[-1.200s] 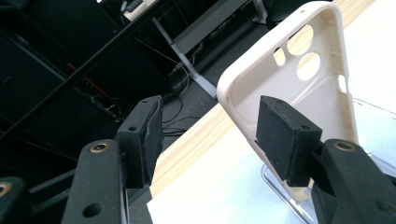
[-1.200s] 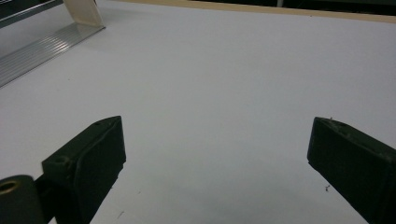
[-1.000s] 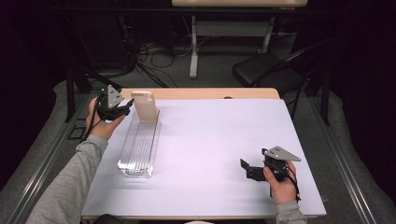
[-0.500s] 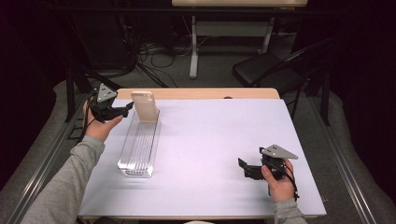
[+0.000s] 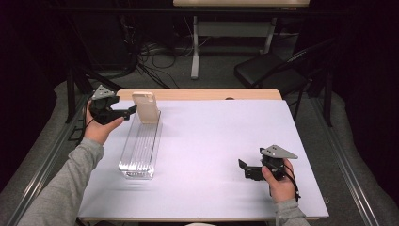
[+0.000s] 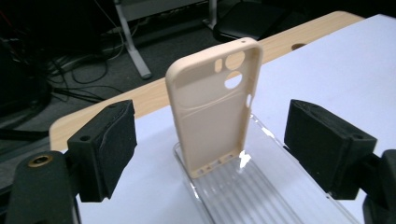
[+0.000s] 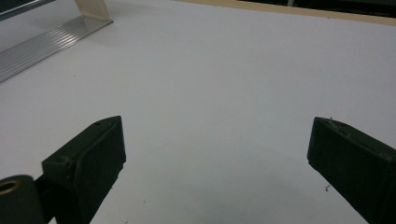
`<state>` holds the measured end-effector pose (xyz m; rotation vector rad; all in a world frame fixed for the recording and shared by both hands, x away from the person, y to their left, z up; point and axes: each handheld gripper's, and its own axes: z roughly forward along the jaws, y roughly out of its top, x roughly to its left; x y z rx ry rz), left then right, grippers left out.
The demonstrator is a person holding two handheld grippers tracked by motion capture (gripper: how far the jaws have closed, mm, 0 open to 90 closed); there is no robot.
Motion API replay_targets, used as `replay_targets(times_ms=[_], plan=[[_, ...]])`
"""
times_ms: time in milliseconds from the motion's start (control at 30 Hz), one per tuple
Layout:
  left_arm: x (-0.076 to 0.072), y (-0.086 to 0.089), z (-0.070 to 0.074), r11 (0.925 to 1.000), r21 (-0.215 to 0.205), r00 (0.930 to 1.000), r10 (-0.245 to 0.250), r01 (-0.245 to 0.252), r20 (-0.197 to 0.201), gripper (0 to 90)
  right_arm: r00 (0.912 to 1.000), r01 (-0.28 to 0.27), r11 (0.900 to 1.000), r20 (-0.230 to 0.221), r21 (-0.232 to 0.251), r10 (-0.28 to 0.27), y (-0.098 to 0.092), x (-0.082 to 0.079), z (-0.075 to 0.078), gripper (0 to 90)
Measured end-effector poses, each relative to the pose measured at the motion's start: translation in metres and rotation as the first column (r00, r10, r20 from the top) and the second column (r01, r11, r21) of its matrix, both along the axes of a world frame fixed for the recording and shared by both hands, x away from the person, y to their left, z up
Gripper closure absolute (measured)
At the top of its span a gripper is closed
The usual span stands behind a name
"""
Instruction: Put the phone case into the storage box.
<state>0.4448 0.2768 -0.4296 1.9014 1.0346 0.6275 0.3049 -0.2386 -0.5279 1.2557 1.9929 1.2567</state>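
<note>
The beige phone case (image 6: 215, 106) stands upright at the far end of a clear ribbed tray (image 5: 139, 148), its lower edge set in the tray and its open inner side, with the camera cut-outs near the top, turned toward the left hand-held gripper (image 5: 128, 111). In the left gripper view the case rises between the two black pads (image 6: 106, 147), with a clear gap on each side, so neither pad touches it. From the high view that hand-held gripper sits just to the left of the case, level with its upper half and pointing at it. Its jaws stand spread wide; they have just been opening, and the case between them is free of them.

The tray lies lengthwise on the lavender counter (image 5: 216, 141), along its left side, running from the case back toward the person.

The right hand-held gripper (image 5: 244, 168) rests low over the near right part of the counter, well apart from the case and tray, its jaws pointing left. In the right gripper view its pads (image 7: 88, 158) are spread wide over bare counter, with the end of the tray and the foot of the case far off at the upper left.

Against the frame a second ago, the left hand-held gripper's tips were up against the case's left edge; now they have drawn slightly away to the left. The case stands where it stood, as does the tray. The right hand-held gripper has kept its place.
</note>
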Motion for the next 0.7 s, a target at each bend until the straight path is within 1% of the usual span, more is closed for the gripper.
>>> replay_targets(times_ms=[167,300,367,533,567,633,667,700], plan=[[-0.0018,-0.0024,-0.0002,1.0000,0.004,0.9998,-0.004,0.004,-0.019,15.9,1.0000,-0.002,1.000,0.001,0.002,0.002,-0.0002,-0.0001,0.0002,3.7],[-0.0025,-0.0032,0.0001,0.9998,-0.020,0.9994,-0.008,0.007,-0.033,15.8,1.0000,-0.005,1.000,-0.001,0.000,0.005,-0.0001,-0.0002,0.0001,3.7],[-0.0031,-0.0037,0.0005,0.9999,-0.012,0.9990,-0.009,0.008,-0.043,15.8,1.0000,-0.005,1.000,-0.001,0.000,0.005,-0.0001,-0.0003,0.0001,3.7],[-0.0056,-0.0058,0.0004,0.9997,-0.010,0.9972,-0.022,0.021,-0.071,15.9,1.0000,-0.005,1.000,-0.002,-0.001,0.005,-0.0001,0.0000,-0.0002,3.7],[-0.0063,-0.0067,0.0005,0.9997,-0.009,0.9972,-0.022,0.022,-0.071,15.9,1.0000,-0.006,1.000,0.000,-0.004,0.006,-0.0001,0.0002,-0.0004,3.7],[-0.0079,-0.0076,0.0016,0.9994,-0.021,0.9967,-0.029,0.027,-0.076,15.5,1.0000,-0.007,1.000,-0.002,-0.005,0.007,0.0002,0.0002,-0.0006,3.7],[-0.0086,-0.0079,0.0024,0.9991,-0.029,0.9965,-0.032,0.030,-0.077,15.3,1.0000,-0.004,1.000,0.007,0.001,0.004,0.0008,0.0004,-0.0011,3.7],[-0.0092,-0.0081,0.0030,0.9990,-0.036,0.9968,-0.031,0.028,-0.074,15.2,1.0000,-0.007,1.000,-0.003,-0.003,0.007,0.0004,-0.0003,-0.0003,3.7]])
